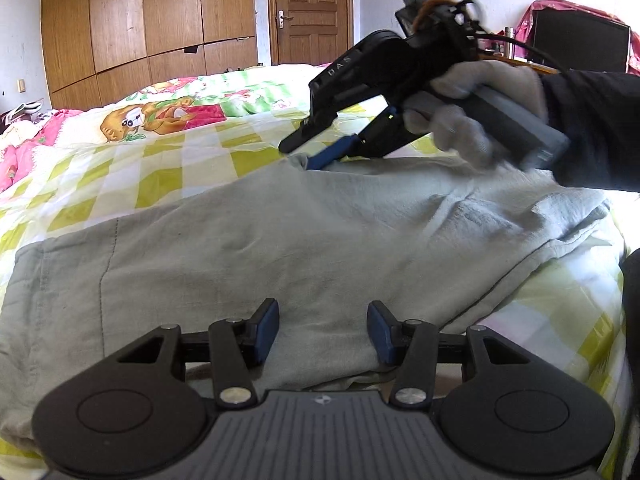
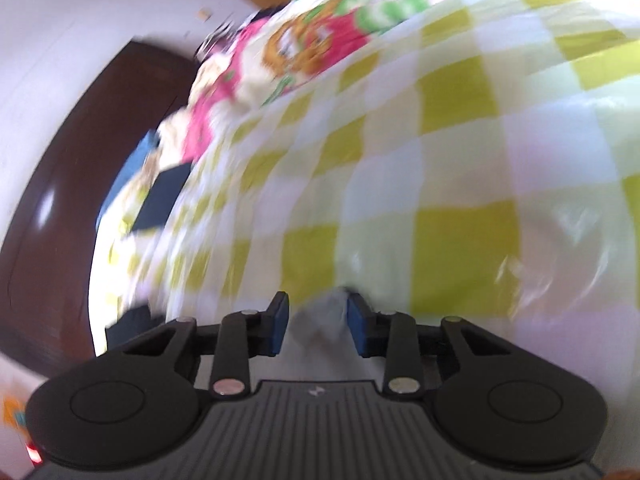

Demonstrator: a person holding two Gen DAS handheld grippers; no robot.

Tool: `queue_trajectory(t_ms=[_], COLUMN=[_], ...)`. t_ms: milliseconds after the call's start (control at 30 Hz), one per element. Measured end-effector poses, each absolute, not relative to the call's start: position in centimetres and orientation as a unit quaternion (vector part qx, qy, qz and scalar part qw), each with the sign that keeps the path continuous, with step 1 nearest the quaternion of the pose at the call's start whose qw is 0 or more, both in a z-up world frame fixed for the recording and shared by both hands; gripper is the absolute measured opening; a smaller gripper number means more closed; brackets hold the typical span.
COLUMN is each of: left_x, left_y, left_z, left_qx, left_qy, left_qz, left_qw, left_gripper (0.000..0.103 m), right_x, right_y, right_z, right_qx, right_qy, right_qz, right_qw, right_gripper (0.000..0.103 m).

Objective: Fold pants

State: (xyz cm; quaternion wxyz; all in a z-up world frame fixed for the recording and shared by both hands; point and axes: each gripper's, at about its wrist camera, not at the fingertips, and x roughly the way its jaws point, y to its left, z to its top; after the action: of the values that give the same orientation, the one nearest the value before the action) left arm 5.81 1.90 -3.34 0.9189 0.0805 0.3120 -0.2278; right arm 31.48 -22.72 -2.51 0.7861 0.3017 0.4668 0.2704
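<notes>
Grey-green pants [image 1: 280, 240] lie flat across the bed, stretching from lower left to upper right. My left gripper [image 1: 323, 332] rests at their near edge. Its blue pads [image 1: 266, 332] stand apart, with cloth lying between them but not pinched. A gloved hand [image 1: 460, 120] holds my right gripper [image 1: 300, 155], which tilts down onto the far corner of the pants. In the blurred right wrist view, the right gripper [image 2: 319, 326] has a small peak of grey cloth [image 2: 324, 320] between its pads. The cloth is against the right pad, and a gap shows on the left.
The bed is covered by a yellow-green checked quilt [image 1: 168, 168] with a cartoon print further back. A wooden wardrobe [image 1: 140, 20] and a door [image 1: 312, 8] stand behind it. A pink-covered pile [image 1: 560, 12] sits at the back right. A dark headboard [image 2: 72, 184] borders the bed.
</notes>
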Motion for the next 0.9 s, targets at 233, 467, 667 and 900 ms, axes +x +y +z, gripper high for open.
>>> queue_trajectory(t_ms=[233, 467, 667, 900], left_x=[5.9, 4.9, 4.3, 3.8], left_y=[2.0, 4.5, 9.8, 13.1], left_z=[-3.4, -1.0, -2.4, -2.2], left_qx=[0.076, 0.08, 0.079, 0.071], left_qy=[0.312, 0.282, 0.329, 0.307], left_qz=[-0.226, -0.166, -0.046, 0.005], left_qw=[0.92, 0.942, 0.94, 0.949], left_gripper=[0.063, 0.062, 0.063, 0.063], right_x=[31.2, 24.8, 22.7, 18.0], right_y=[-22.2, -16.8, -12.2, -6.6], right_z=[0.9, 2.0, -0.4, 1.9], right_qx=[0.211, 0.163, 0.092, 0.021], right_qy=[0.428, 0.443, 0.491, 0.471], right_qz=[0.213, 0.322, 0.269, 0.331], right_qw=[0.853, 0.82, 0.824, 0.817], right_gripper=[0.035, 0.035, 0.037, 0.037])
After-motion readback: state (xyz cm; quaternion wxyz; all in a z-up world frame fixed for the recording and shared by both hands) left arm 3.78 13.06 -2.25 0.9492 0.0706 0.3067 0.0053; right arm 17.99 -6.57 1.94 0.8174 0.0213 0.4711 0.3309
